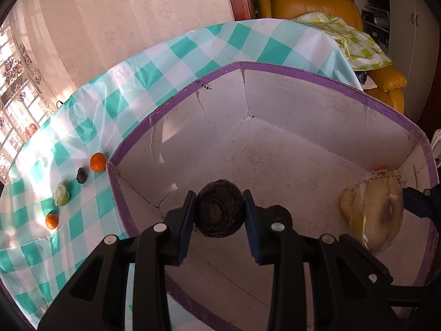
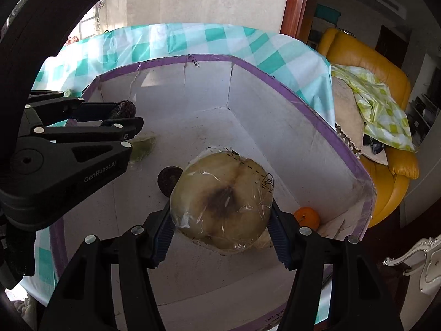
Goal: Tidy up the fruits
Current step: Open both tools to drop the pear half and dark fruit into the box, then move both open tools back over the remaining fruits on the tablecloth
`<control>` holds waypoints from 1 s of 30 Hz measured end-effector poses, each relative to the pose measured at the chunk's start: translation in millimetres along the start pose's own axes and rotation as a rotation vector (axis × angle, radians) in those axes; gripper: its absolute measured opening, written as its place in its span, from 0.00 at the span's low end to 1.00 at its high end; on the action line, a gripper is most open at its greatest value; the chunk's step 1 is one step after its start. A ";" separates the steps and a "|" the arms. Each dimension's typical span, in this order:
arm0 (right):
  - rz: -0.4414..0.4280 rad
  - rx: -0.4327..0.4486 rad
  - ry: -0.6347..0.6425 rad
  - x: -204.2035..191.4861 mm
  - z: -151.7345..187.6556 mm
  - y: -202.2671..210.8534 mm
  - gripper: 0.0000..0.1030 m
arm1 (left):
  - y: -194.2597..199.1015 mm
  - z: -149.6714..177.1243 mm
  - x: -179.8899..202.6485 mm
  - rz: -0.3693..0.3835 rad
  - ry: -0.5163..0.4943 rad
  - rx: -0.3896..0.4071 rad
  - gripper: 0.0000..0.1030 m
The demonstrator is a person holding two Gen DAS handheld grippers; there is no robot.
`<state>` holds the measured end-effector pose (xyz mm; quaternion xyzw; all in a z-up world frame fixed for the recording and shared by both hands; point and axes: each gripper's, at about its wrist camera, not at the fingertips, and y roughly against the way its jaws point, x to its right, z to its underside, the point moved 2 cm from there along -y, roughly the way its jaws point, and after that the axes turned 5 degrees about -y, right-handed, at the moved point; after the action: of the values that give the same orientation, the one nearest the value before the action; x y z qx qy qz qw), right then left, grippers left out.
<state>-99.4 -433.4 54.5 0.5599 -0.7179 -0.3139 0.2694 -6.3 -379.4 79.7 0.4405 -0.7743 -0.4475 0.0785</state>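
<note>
Over the purple-rimmed white cardboard box (image 1: 317,149), the left gripper (image 1: 219,212) is clenching a dark round fruit (image 1: 219,211) while the right gripper (image 2: 222,227), at three o'clock, is gripping a slippery plastic-wrapped pale fruit (image 2: 222,201), risking slippage.

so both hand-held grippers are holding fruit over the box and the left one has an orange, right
Not quite. The left hand-held gripper holds a dark, wrinkled round fruit, not an orange, as the left wrist view shows. Both are over the box.

Tablecloth (image 1: 220,44): teal-and-white check. Box (image 1: 317,77): white inside, purple-taped rim. Fruit on cloth by box's left edge: two orange (image 1: 98,162), one pale green (image 1: 61,195), one dark (image 1: 81,175).
</note>
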 end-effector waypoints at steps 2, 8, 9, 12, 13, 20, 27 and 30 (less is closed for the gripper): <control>-0.008 -0.010 0.018 -3.5 1.2 -1.5 0.59 | -6.5 0.2 2.3 -0.002 -0.005 -0.024 0.34; 0.004 -0.040 0.043 -6.4 4.2 -5.6 0.59 | -15.3 0.1 5.7 0.017 0.002 -0.065 0.40; 0.003 -0.042 0.044 -6.3 3.5 -5.5 0.59 | -15.5 -0.1 6.0 0.018 0.002 -0.073 0.44; 0.014 -0.053 0.053 -7.3 3.0 -7.4 0.59 | -14.6 -1.5 3.7 0.034 0.015 -0.086 0.63; 0.017 -0.056 0.053 -7.5 2.8 -8.4 0.60 | -14.3 -1.9 3.5 0.034 0.016 -0.087 0.66; 0.029 -0.026 0.047 -6.9 1.2 -1.3 0.82 | -14.8 1.1 2.4 0.034 0.019 -0.090 0.78; 0.046 -0.018 0.025 -1.3 2.3 0.5 0.84 | -7.2 4.5 -1.0 0.060 0.037 -0.062 0.84; 0.054 -0.010 0.025 -2.7 2.4 3.8 0.84 | 0.0 6.8 -3.5 0.081 0.047 -0.047 0.84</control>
<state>-102.9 -429.7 55.7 0.5426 -0.7278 -0.3034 0.2896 -7.7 -372.5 76.7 0.4175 -0.7786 -0.4515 0.1250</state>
